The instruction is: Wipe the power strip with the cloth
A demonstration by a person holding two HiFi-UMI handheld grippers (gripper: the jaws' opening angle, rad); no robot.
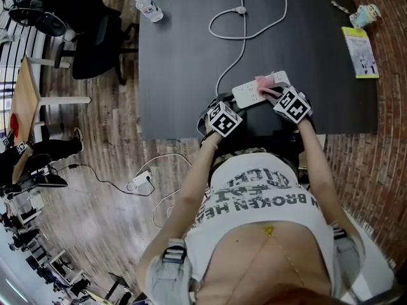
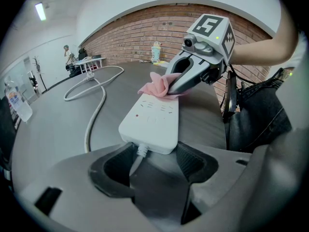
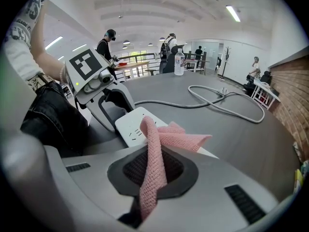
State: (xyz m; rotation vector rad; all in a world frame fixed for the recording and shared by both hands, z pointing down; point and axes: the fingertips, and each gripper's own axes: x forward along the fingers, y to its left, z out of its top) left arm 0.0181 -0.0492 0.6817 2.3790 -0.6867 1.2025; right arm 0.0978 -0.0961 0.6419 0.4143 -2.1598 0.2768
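Note:
A white power strip lies near the front edge of the dark table, its grey cord looping away to the far side. My left gripper grips the strip's cord end, one jaw against each side. My right gripper is shut on a pink cloth. The cloth's free end rests on the far end of the strip. In the head view the left gripper sits at the strip's near-left end and the right gripper at its right end.
A water bottle lies at the table's far left corner. A yellow card and a small cup sit at the far right. A black office chair stands left of the table, and another cord and plug lie on the floor.

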